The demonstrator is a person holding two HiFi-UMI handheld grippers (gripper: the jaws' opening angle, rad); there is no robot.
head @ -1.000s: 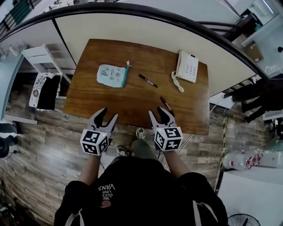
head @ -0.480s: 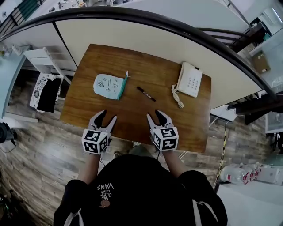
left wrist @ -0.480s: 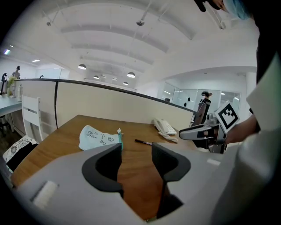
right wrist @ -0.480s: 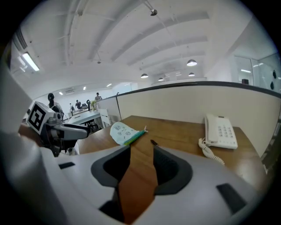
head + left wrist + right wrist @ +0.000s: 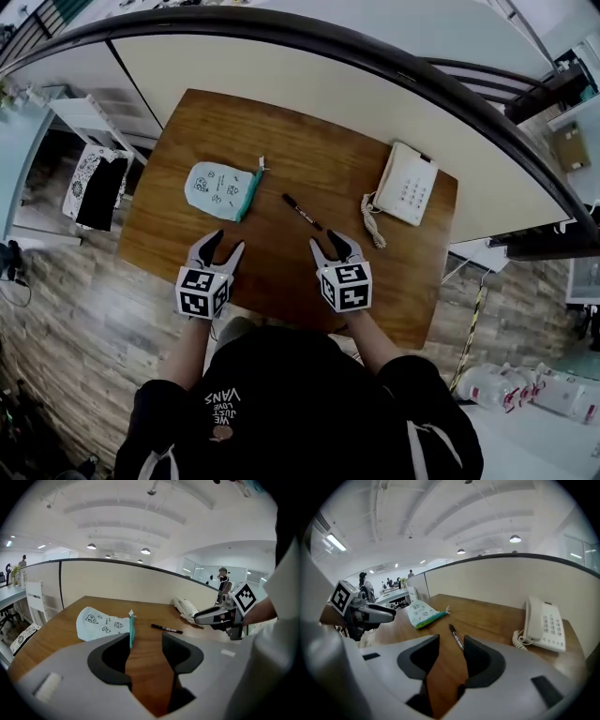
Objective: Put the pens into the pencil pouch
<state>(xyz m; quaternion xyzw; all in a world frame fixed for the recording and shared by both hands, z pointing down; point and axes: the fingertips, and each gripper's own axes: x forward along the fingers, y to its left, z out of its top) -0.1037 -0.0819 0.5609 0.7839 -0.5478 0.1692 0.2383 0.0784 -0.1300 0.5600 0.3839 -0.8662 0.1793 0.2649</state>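
Observation:
A pale blue pencil pouch (image 5: pixel 220 186) with a green zip edge lies flat on the left half of the wooden table (image 5: pixel 281 141). One black pen (image 5: pixel 302 212) lies near the table's middle, to the pouch's right. My left gripper (image 5: pixel 223 246) hovers open over the near edge, just below the pouch. Also open, my right gripper (image 5: pixel 330 246) sits just short of the pen. In the left gripper view the pouch (image 5: pixel 105 623) and pen (image 5: pixel 166 629) lie ahead of the empty jaws. The right gripper view has the pen (image 5: pixel 456 637) straight ahead and the pouch (image 5: pixel 423 613) further left.
A white desk telephone (image 5: pixel 410 195) with a coiled cord (image 5: pixel 372 220) stands at the table's right side. A cream partition wall (image 5: pixel 309 84) runs behind the table. Wood flooring and a white chair (image 5: pixel 89 141) lie to the left.
Both grippers have moved forward over the table's near edge. A second pen, seen one second ago beside the right gripper, no longer shows. The pouch and middle pen have stayed put.

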